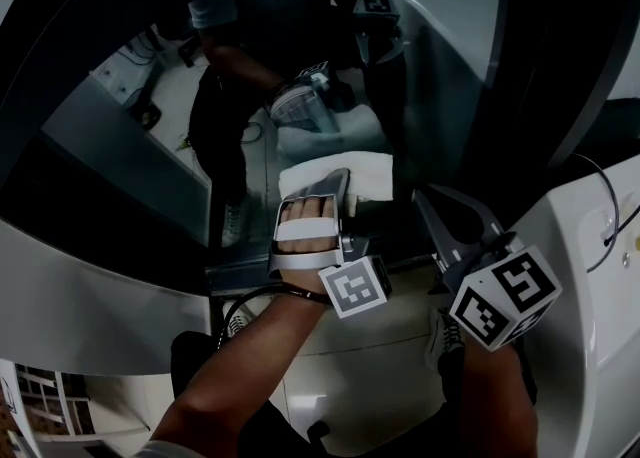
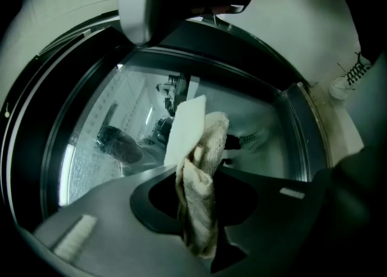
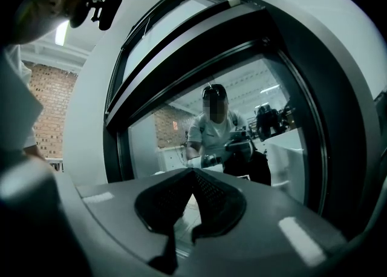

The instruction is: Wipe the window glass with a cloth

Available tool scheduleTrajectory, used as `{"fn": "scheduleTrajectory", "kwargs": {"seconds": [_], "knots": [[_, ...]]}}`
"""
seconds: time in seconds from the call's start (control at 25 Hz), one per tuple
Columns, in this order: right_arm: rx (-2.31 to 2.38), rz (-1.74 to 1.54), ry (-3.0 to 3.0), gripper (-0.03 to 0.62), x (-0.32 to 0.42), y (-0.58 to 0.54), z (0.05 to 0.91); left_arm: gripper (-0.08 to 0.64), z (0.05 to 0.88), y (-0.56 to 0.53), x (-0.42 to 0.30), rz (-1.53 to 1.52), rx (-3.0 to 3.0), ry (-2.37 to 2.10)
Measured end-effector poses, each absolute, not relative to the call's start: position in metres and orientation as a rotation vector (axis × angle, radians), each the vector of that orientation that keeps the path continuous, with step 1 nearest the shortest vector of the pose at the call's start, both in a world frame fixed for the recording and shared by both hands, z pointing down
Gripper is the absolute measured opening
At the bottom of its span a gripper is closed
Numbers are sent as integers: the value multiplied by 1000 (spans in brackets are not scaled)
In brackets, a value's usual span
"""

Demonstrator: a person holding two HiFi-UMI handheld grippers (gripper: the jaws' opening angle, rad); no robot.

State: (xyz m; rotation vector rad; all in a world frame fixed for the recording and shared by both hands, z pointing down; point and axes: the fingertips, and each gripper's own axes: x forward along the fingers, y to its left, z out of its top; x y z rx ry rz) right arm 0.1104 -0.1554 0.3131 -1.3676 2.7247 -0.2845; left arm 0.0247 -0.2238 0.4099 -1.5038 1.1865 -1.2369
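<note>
The window glass [image 1: 150,141] is dark and mirror-like in the head view, set in a black frame. A white folded cloth [image 1: 368,176] is pressed against it near the middle. My left gripper [image 1: 342,188] is shut on that cloth, with a hand on its grip. In the left gripper view the cloth [image 2: 202,143] stands up between the jaws of the left gripper [image 2: 196,173], its top touching the glass [image 2: 121,130]. My right gripper [image 1: 432,204] hovers to the right of the cloth, apart from it. In the right gripper view the right gripper [image 3: 193,176] has its tips meeting with nothing held, facing the glass [image 3: 175,143].
A black window frame [image 2: 36,149] rims the pane, and a white curved body panel [image 1: 590,276] surrounds it on the right. A person [image 3: 211,130] holding a device shows in the glass. A sneaker [image 2: 347,79] and pale floor tiles [image 1: 330,376] lie below.
</note>
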Motion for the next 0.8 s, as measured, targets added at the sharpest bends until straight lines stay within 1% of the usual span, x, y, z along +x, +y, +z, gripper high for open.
{"fn": "scheduleTrajectory", "kwargs": {"seconds": [0.8], "knots": [[-1376, -306, 2795, 2, 107, -166, 316, 103, 446, -227, 34, -1300, -1602, 1149]]}}
